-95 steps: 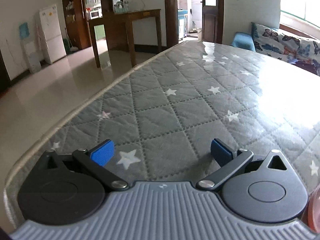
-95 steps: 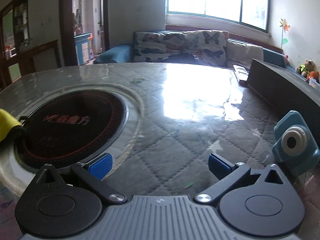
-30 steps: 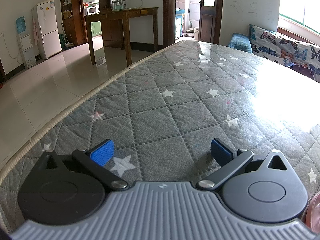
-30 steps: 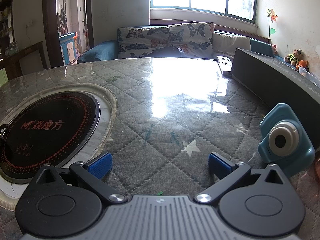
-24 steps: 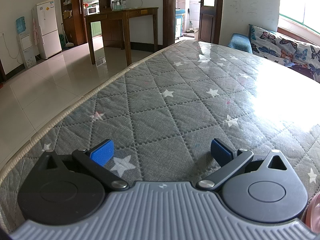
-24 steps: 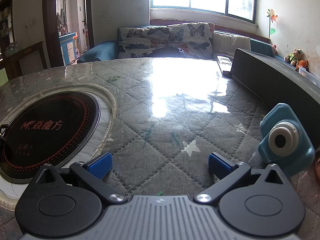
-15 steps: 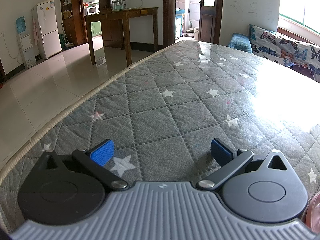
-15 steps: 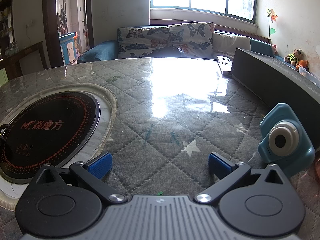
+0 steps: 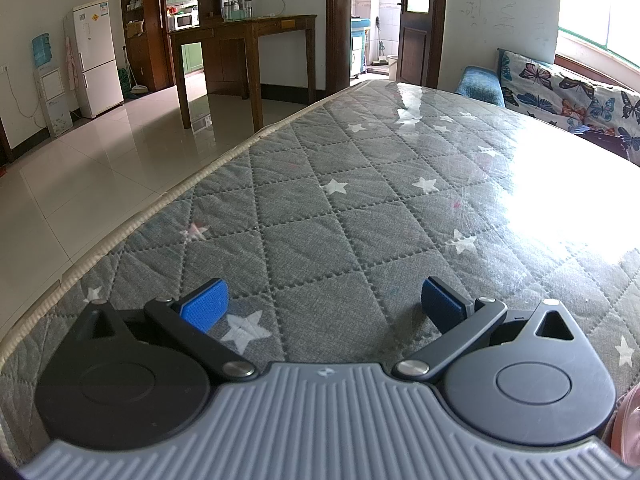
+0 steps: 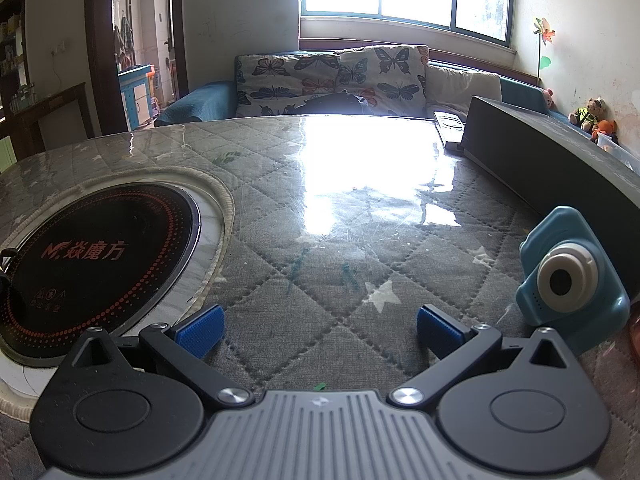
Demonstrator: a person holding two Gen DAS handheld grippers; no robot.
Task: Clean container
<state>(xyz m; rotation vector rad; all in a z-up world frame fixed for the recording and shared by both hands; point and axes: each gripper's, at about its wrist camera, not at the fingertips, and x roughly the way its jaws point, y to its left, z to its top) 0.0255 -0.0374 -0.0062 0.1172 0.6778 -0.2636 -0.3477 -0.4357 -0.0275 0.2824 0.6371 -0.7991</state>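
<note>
My left gripper (image 9: 322,304) rests low over the grey quilted, star-patterned table cover (image 9: 360,200), open, with nothing between its blue pads. A sliver of a pinkish translucent object (image 9: 629,428) shows at the bottom right edge of the left wrist view; I cannot tell what it is. My right gripper (image 10: 318,330) is also open and empty, low over the same cover. A round black induction hob (image 10: 92,256) is set into the table to its left. No cloth is in view.
A blue toy camera (image 10: 570,280) stands just right of the right gripper. A long dark box (image 10: 560,160) runs along the table's right side, with a remote (image 10: 450,124) at its far end. The table's left edge (image 9: 120,232) drops to a tiled floor.
Since 3.2 s ago both grippers shifted slightly, and a yellow cloth at the left edge of the right wrist view is gone. Nothing has moved over the last second.
</note>
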